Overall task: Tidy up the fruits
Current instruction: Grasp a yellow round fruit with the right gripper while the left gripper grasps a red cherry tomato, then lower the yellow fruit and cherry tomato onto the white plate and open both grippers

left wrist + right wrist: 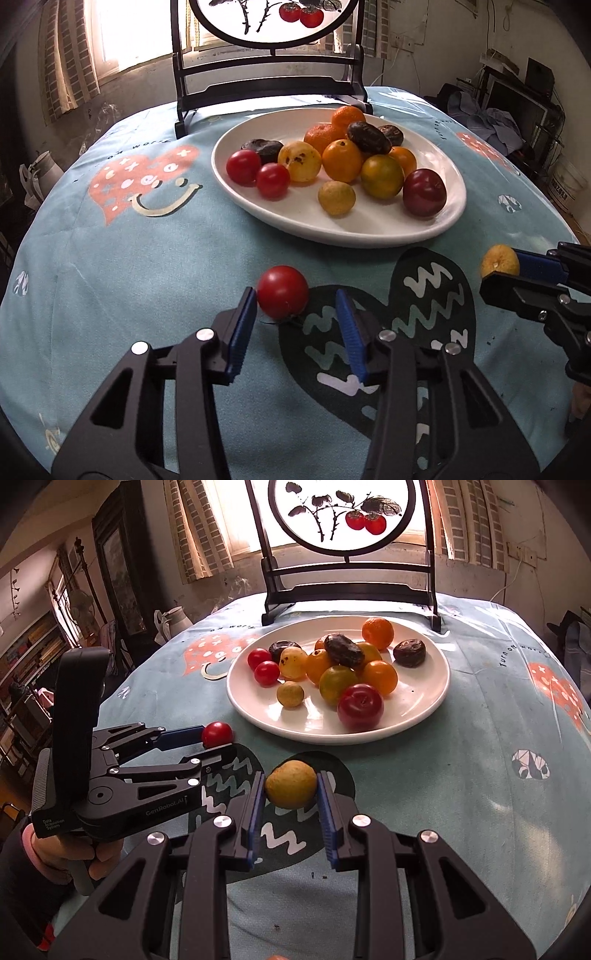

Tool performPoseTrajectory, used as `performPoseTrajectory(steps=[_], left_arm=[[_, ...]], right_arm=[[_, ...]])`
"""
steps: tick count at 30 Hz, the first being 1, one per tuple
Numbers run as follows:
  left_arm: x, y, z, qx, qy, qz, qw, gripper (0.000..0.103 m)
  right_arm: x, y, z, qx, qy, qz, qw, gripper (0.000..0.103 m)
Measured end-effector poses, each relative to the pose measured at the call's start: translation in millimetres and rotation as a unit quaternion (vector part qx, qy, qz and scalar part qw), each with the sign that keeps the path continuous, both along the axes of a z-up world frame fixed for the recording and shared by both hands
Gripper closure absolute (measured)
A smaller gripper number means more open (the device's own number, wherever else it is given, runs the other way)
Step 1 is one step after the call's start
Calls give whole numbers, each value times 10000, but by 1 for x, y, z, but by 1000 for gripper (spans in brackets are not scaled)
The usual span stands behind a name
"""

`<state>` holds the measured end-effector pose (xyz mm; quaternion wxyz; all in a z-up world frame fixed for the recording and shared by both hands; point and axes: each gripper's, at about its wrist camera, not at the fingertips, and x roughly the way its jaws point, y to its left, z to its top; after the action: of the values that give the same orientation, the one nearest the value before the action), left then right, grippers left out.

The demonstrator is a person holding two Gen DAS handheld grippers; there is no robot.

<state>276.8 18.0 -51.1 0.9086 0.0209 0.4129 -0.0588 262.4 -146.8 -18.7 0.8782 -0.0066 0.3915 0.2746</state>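
One white plate (448, 218), three small red tomatoes (282, 291), three dark dates (368, 137).

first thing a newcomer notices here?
The white plate heaped with fruit at the table's middle, in front of a round persimmon screen. Nearer, the left tongs stand open around a red tomato, and the right tongs flank a yellow fruit.

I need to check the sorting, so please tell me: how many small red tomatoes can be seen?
3. Two tomatoes lie side by side at the plate's left edge. The third is on the cloth between the left gripper's open fingers. Others may be hidden behind the pile.
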Motion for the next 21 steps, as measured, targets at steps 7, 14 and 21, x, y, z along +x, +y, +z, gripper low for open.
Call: performPoseTrajectory(steps=[7, 14, 21], left_arm=[[5, 1, -4, 123, 151, 156, 9997, 62], [7, 2, -7, 200, 187, 220, 9994, 68], [4, 7, -6, 54, 194, 297, 9994, 74]], right_arm=[[3, -1, -3, -13, 51, -52, 10000, 75], [4, 0, -5, -50, 89, -41, 9999, 75], [3, 4, -11, -133, 147, -5, 9998, 75]])
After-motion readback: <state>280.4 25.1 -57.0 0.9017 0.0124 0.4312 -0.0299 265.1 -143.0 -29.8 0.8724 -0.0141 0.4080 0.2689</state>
